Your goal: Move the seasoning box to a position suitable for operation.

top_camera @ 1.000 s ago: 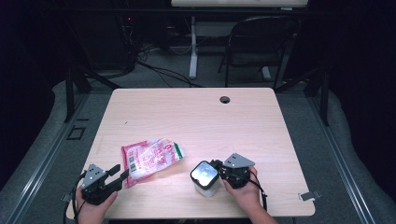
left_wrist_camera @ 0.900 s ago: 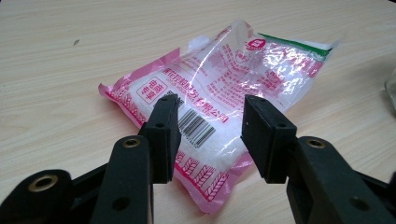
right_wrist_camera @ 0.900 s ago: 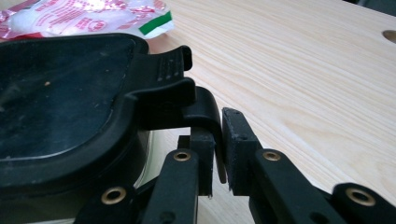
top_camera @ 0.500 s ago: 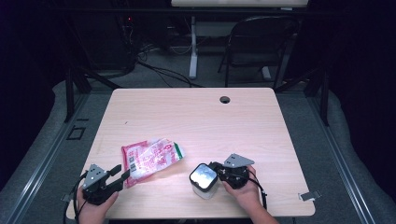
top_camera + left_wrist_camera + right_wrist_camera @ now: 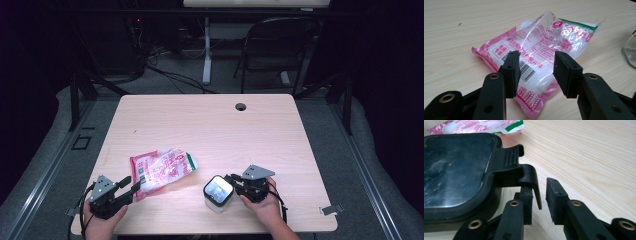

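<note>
Right gripper (image 5: 539, 200) jaws have just been opening — the container (image 5: 218, 192) lid's latch tab (image 5: 529, 177) sits loose between them, near edge, centre-right. Left gripper (image 5: 536, 70) spread over the pink bag (image 5: 541, 50), near-left, not pinching.

Glossy crinkled plastic packet (image 5: 541, 47) on a matt wood-grain table (image 5: 280, 135); the container's lid (image 5: 456, 167) looks like smooth, shiny black plastic.
</note>
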